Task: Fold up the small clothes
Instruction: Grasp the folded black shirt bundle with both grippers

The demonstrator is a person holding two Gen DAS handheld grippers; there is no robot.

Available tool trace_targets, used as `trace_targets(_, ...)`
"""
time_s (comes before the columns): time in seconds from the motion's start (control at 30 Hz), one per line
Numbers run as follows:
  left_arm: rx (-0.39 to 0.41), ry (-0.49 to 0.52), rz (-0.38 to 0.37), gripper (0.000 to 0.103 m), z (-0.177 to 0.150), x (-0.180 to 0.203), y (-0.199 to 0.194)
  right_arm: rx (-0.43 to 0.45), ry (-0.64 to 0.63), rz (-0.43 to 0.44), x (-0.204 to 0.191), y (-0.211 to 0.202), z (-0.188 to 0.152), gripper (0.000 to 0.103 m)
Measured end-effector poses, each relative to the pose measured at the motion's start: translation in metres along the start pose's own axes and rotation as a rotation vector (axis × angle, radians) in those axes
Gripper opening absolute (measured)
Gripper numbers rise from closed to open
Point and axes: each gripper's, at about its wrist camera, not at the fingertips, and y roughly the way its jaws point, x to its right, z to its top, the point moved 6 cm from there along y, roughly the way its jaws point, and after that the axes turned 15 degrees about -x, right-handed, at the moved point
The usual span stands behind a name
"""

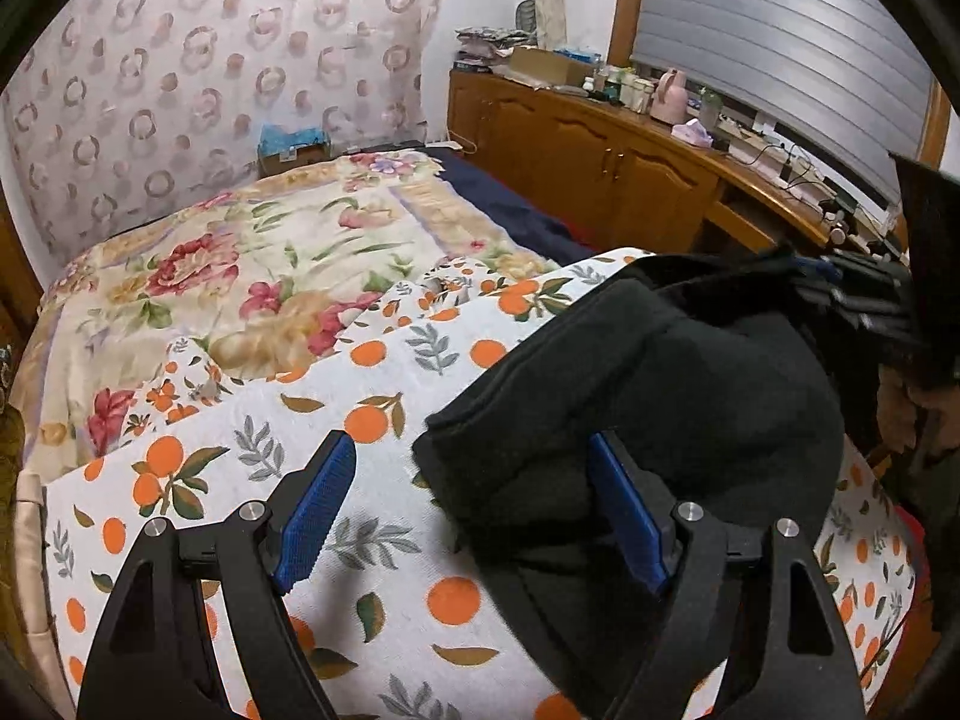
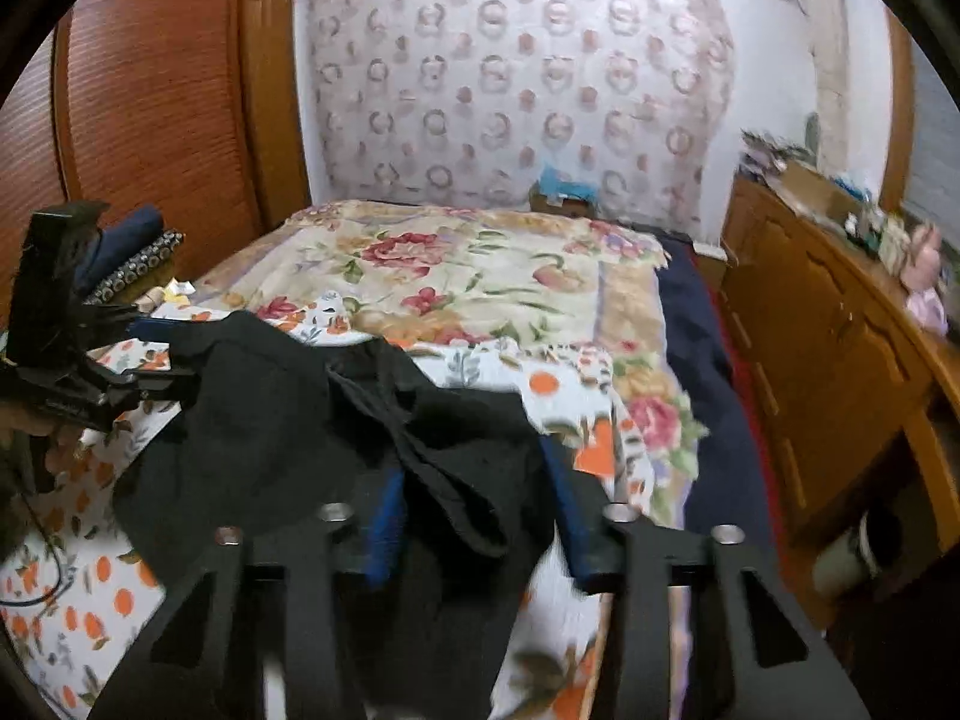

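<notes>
My left gripper (image 1: pixel 468 504) stands wide open, blue pads apart. Its left pad sits over the orange-print towel (image 1: pixel 336 420); its right pad lies against the near left corner of the black garment (image 1: pixel 690 372), nothing pinched. My right gripper (image 2: pixel 474 510) is blurred; its jaws look apart with a fold of the black garment (image 2: pixel 456 456) draped between them. I cannot tell whether the pads press on it.

The garment is dark fleece-like cloth lying on the orange-print towel, on the near part of the bed. In the left wrist view its long axis runs from near left to far right, with a seamed edge along the left side and the bulk mounding on the right. In the right wrist view it is bunched, one loose strip trailing toward the near right. Which end is collar or hem I cannot tell.

Farther out, a floral blanket (image 1: pixel 252 264) covers the bed, with a navy sheet (image 1: pixel 510 204) along its right edge. A wooden cabinet (image 1: pixel 600 150) stands right of the bed, bottles and a pink jug (image 1: pixel 671 97) on top. A ring-patterned curtain (image 1: pixel 210 60) hangs at the far wall. No brand, label or legible writing shows anywhere.
</notes>
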Motion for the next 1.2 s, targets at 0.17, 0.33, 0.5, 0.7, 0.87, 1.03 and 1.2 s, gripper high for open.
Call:
trace_targets(0.17,0.019,-0.014,-0.005,0.08,-0.002,0.0,-0.006,-0.033,-0.019,0.031,0.005,0.013,0.018,0.007)
trace_targets(0.33,0.003,-0.027,-0.022,0.08,-0.006,0.002,-0.005,-0.055,0.075,-0.018,0.031,0.017,0.026,0.007)
trace_targets(0.5,-0.059,-0.06,-0.074,0.08,-0.017,0.002,0.011,-0.084,0.036,-0.077,0.019,0.013,0.018,0.007)
trace_targets(0.7,-0.082,-0.094,-0.12,0.08,-0.019,0.005,0.021,-0.037,0.102,-0.055,0.011,0.0,0.025,0.059)
trace_targets(0.87,-0.082,-0.089,-0.16,0.071,-0.019,0.01,0.021,-0.094,0.079,-0.02,0.002,0.018,0.005,0.064)
trace_targets(1.03,-0.088,-0.066,-0.201,0.048,-0.019,0.019,0.022,-0.136,0.137,0.02,0.02,0.029,-0.001,0.072)
trace_targets(1.2,-0.087,-0.054,-0.218,0.047,-0.02,0.019,0.021,-0.167,0.209,0.122,0.028,0.035,0.001,0.073)
